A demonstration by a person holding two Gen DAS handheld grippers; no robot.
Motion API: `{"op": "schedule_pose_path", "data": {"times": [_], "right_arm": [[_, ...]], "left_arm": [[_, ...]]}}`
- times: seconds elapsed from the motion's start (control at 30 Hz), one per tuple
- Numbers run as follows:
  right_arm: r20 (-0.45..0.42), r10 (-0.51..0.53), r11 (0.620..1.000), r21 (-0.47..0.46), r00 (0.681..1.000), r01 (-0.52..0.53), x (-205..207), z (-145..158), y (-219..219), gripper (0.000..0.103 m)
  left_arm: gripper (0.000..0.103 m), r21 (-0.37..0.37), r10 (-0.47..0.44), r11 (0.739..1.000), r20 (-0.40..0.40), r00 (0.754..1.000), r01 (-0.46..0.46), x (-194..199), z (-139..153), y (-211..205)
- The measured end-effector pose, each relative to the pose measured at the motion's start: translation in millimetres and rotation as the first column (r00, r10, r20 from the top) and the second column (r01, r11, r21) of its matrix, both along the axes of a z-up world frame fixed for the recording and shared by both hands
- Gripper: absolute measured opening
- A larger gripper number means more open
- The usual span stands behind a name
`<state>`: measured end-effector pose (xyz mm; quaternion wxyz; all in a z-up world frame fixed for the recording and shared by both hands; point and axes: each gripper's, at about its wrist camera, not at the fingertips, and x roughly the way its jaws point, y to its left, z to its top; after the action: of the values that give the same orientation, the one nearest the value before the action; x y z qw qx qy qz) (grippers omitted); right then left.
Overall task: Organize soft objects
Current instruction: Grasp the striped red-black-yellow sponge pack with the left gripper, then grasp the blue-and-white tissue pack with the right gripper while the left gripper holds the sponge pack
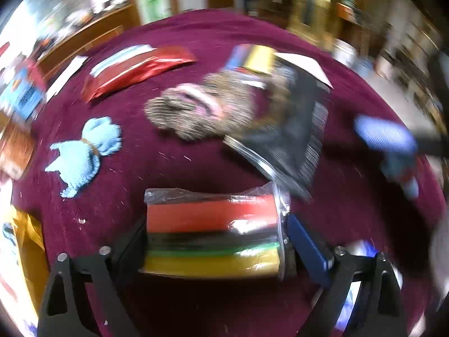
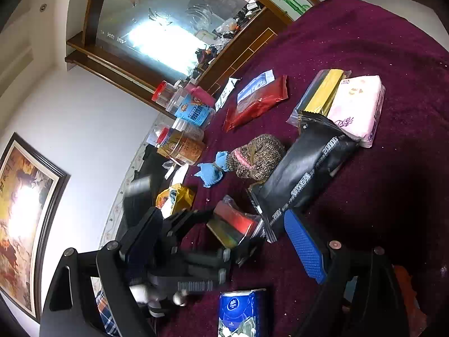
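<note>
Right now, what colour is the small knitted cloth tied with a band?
Light blue knitted cloth, clearest in the left wrist view.

Left gripper [image 1: 216, 238] jaws wide; right gripper [image 2: 213, 241] spread (empty).

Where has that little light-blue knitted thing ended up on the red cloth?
The light-blue knitted piece lies on the maroon cloth, left of the brown knitted bundle in the left wrist view, apart from it, with the jars beyond.
</note>
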<state>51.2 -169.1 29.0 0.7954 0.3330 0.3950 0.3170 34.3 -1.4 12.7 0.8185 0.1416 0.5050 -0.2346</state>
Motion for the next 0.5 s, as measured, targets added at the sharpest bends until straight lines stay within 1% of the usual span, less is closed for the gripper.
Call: {"op": "schedule_pose_path", "data": {"times": [0.03,0.1,0.17,0.2,0.3,0.37,0.43,0.5], "right_arm": [[0.000,-0.001,1.000,0.001,1.000,0.001,0.1,-0.1,0.0,0.088],[0.001,-0.002,1.000,-0.004,1.000,0.002,-0.4,0.0,-0.5,0.088],[0.000,0.000,1.000,-0.010,1.000,0.000,-0.8,-0.2,0.1,0.088],[-0.001,0.001,1.000,-0.014,1.000,-0.001,-1.1,-0.4,0.6,0.088],[-0.006,0.002,1.000,-0.029,1.000,-0.002,-0.7,-1.6,2.7,0.088],[-0.006,0.001,0.999,-0.039,1.000,-0.001,-1.2,-1.8,4.3,0.088],[-0.006,0.001,0.999,-0.050,1.000,-0.001,-1.7,-2.0,5.0,0.088],[-0.006,-0.002,0.998,-0.059,1.000,0.001,-2.1,-2.2,5.3,0.088]], "left_arm": [[0.094,-0.002,-0.025,1.000,-0.025,0.999,0.025,-7.1,-0.5,0.6],[0.091,-0.001,-0.102,0.995,-0.059,0.993,0.103,-29.9,-0.5,-0.4],[0.089,-0.028,-0.170,0.985,-0.096,0.981,0.168,-52.9,1.2,-1.9],[0.089,-0.036,-0.191,0.982,-0.090,0.978,0.188,-62.5,3.9,-2.3],[0.089,-0.057,-0.216,0.975,-0.022,0.976,0.214,-79.9,14.4,-1.7],[0.089,-0.065,-0.218,0.973,0.029,0.975,0.220,-82.6,18.7,-0.2],[0.090,-0.055,-0.220,0.973,0.050,0.974,0.223,-80.5,19.8,-0.6],[0.090,-0.060,-0.231,0.970,0.056,0.971,0.234,-78.2,16.7,-0.7]]}}
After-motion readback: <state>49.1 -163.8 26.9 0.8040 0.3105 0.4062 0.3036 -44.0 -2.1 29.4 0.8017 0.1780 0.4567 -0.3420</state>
